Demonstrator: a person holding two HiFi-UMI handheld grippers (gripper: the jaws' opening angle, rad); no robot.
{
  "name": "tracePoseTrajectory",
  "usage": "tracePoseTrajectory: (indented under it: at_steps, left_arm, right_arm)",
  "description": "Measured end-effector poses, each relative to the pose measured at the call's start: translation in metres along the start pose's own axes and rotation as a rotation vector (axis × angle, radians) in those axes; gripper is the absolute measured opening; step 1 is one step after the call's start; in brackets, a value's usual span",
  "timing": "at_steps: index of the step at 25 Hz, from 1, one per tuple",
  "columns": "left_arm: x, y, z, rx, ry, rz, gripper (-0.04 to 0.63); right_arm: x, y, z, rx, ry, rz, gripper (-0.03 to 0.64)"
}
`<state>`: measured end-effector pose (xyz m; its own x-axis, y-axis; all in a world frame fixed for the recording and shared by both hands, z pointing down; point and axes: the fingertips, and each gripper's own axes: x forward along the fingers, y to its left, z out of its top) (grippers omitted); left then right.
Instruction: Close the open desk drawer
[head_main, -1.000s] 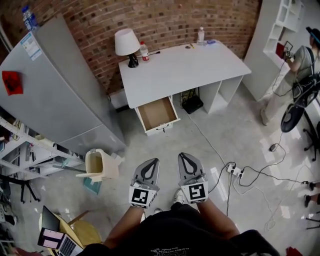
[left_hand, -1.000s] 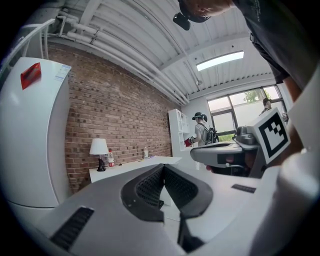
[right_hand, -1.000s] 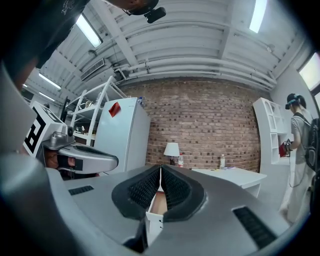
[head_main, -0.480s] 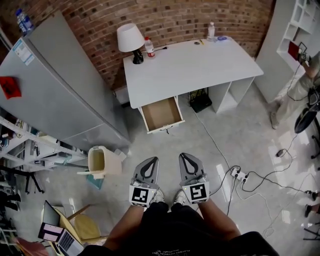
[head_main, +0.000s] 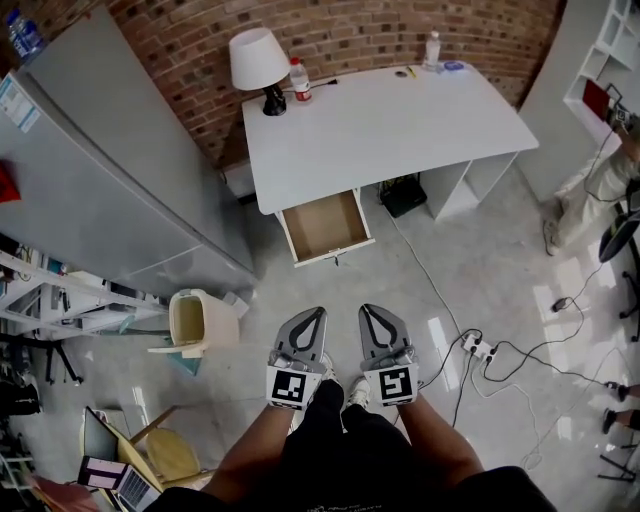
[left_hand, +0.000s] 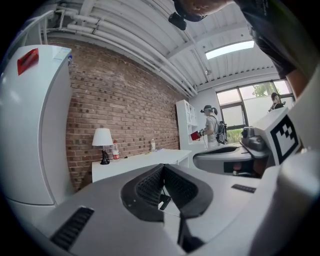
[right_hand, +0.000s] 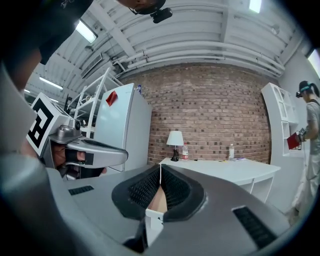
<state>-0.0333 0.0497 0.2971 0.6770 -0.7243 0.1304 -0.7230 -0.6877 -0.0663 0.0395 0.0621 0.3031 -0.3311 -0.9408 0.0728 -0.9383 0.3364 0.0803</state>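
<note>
A white desk (head_main: 400, 120) stands against the brick wall. Its left drawer (head_main: 324, 222) is pulled out, showing an empty wooden inside and a white front (head_main: 332, 255) with a small dark handle. My left gripper (head_main: 314, 316) and right gripper (head_main: 371, 311) hang side by side over the floor, well short of the drawer and pointing toward it. Both are shut with nothing in them. In the left gripper view the left gripper (left_hand: 162, 167) has its tips together. In the right gripper view the right gripper (right_hand: 160, 168) is also shut, and the drawer (right_hand: 158, 199) shows through the gap behind its tips.
A grey fridge (head_main: 110, 170) stands left of the desk. A lamp (head_main: 255, 62) and bottle (head_main: 299, 80) sit on the desk's back edge. A cream bin (head_main: 196, 322) is at my left. A power strip (head_main: 476, 347) with cables lies at my right, and a person (head_main: 598, 180) stands by the shelves.
The desk and drawer have come nearer in the head view as both grippers moved forward toward them. Both stay shut.
</note>
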Motion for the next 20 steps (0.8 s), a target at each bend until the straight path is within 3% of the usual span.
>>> tracePoseTrajectory:
  at_steps: [5, 9, 13, 17, 20]
  left_arm:
    - [0.017, 0.019, 0.002, -0.015, -0.031, -0.045, 0.006]
    - [0.030, 0.035, 0.005, 0.008, -0.045, -0.072, 0.006]
    - [0.040, 0.053, -0.006, -0.038, -0.071, -0.048, 0.006]
    - [0.060, 0.052, -0.036, -0.024, -0.062, -0.020, 0.006]
    - [0.074, 0.057, -0.062, -0.068, -0.056, 0.035, 0.007]
  right_arm:
    - [0.028, 0.006, 0.006, 0.089, -0.056, 0.019, 0.028]
    - [0.048, 0.010, 0.002, 0.121, -0.022, 0.028, 0.028]
    - [0.068, 0.006, -0.013, 0.087, 0.002, 0.003, 0.028]
    - [0.080, -0.005, -0.038, 0.080, 0.005, 0.013, 0.028]
    - [0.092, -0.011, -0.062, 0.095, 0.018, 0.028, 0.028]
